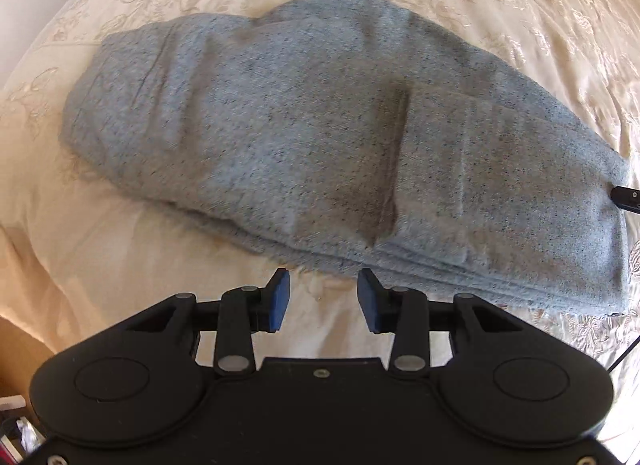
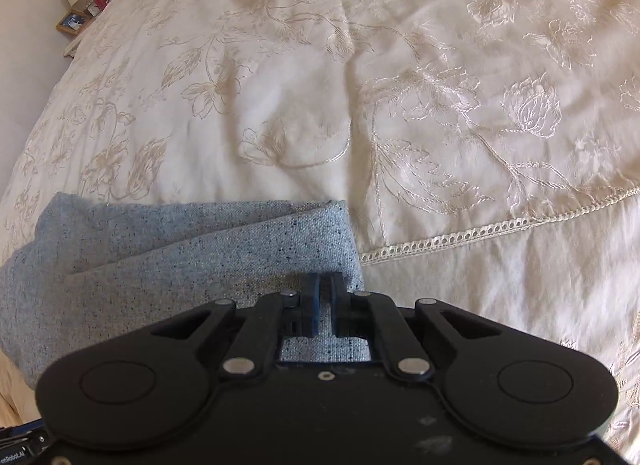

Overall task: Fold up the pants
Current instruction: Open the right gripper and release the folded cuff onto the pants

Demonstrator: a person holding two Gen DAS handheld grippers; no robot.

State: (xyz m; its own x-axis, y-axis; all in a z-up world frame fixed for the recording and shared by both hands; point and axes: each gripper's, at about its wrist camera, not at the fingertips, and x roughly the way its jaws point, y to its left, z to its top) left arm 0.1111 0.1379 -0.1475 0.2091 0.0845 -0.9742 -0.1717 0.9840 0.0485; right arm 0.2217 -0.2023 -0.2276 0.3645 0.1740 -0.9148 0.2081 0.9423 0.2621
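Left wrist view: the speckled grey-blue knitted pants (image 1: 320,145) lie in a flattened, layered bundle on the cream embroidered bedspread (image 1: 520,5), with several stacked edges showing along the near side.
Left tool: the left tool (image 1: 323,299) hovers just short of that near edge, its blue-padded jaws about half open with nothing but bedspread between them; it holds nothing.
Right wrist view: the right tool (image 2: 325,305) sits over the near right corner of the pants (image 2: 180,257), close to where the folded edge meets the bedspread (image 2: 480,105).
Right tool: its jaws are almost together, leaving a thin gap; the cloth lies right under them, but whether any of it is pinched between the pads cannot be told.
Stage, as a judgement: the pants look partly folded, and both tools seem placed to take the near edge for another fold.
Risk one: with so many layers at the edge, the left tool may catch only the top one, so the bundle would peel apart when lifted.
Risk two: the soft bedspread could be nipped along with the cloth, dragging it up.
Risk three: if the right tool has little or no cloth, the corner would slip and the fold would go askew.
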